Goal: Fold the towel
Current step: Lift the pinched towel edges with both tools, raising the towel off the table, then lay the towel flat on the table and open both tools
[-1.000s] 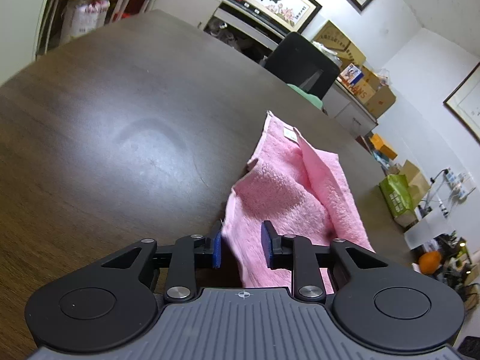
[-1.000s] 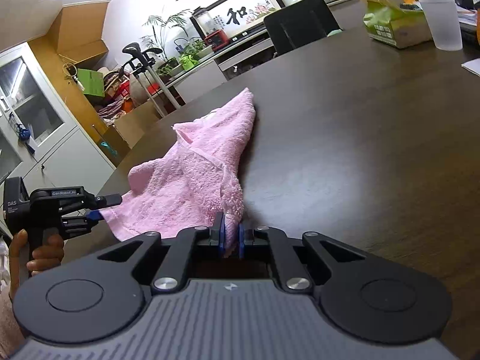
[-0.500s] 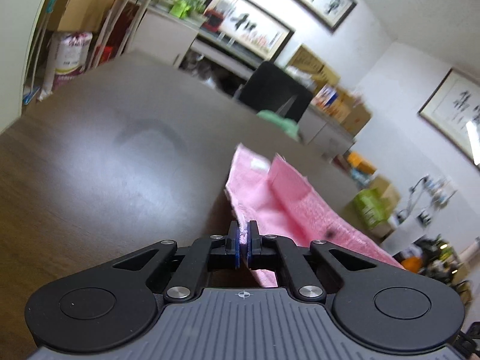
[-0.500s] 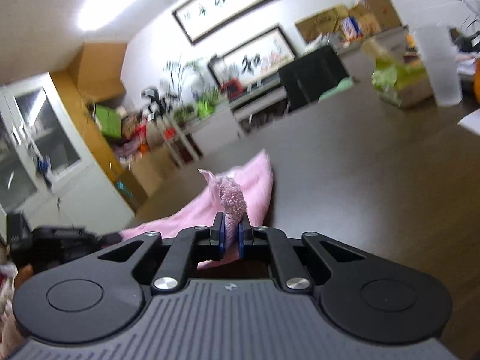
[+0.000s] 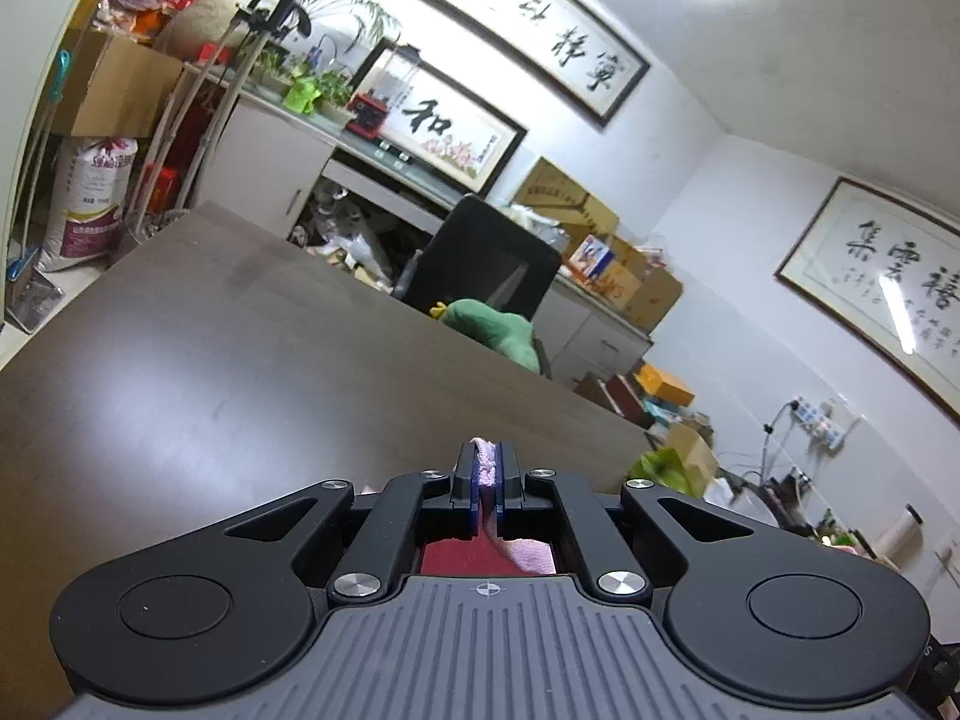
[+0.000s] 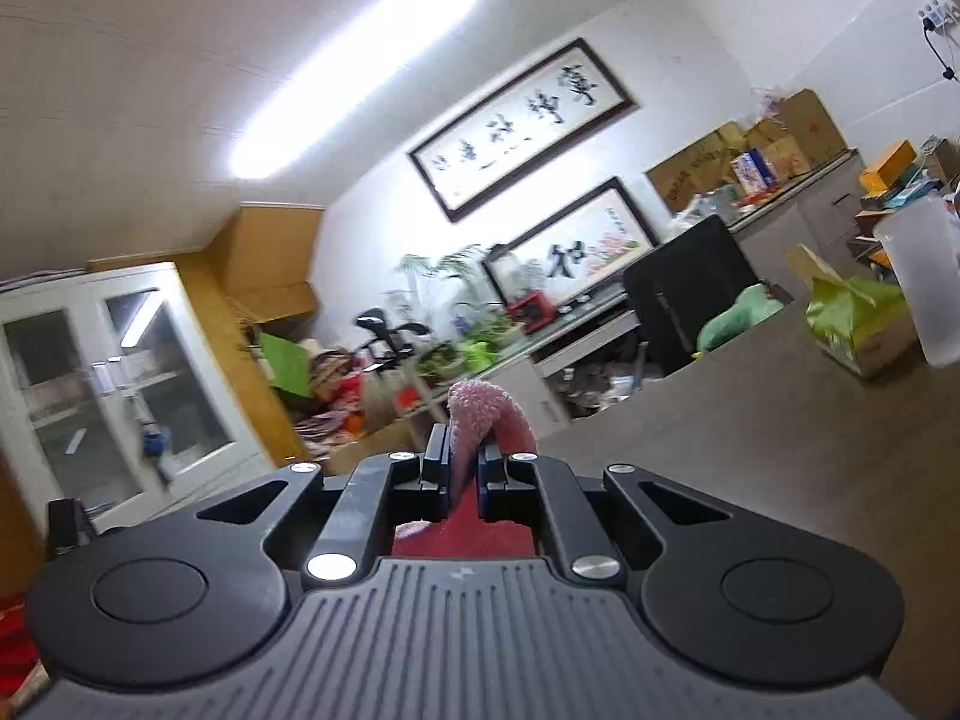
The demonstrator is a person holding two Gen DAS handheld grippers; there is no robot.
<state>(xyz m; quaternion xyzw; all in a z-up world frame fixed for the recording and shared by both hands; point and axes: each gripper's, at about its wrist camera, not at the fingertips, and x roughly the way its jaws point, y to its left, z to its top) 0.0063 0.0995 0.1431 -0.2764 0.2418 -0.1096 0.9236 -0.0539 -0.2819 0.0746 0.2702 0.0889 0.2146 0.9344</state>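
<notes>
Towel, soft, light and limp, hung pinched by its edge in your left claw and right claw.

Behind the table: a chair, cushion on its seat; on the table's right end, a carton beside a tumbler.

white walls with framed calligraphy, dark table
</notes>
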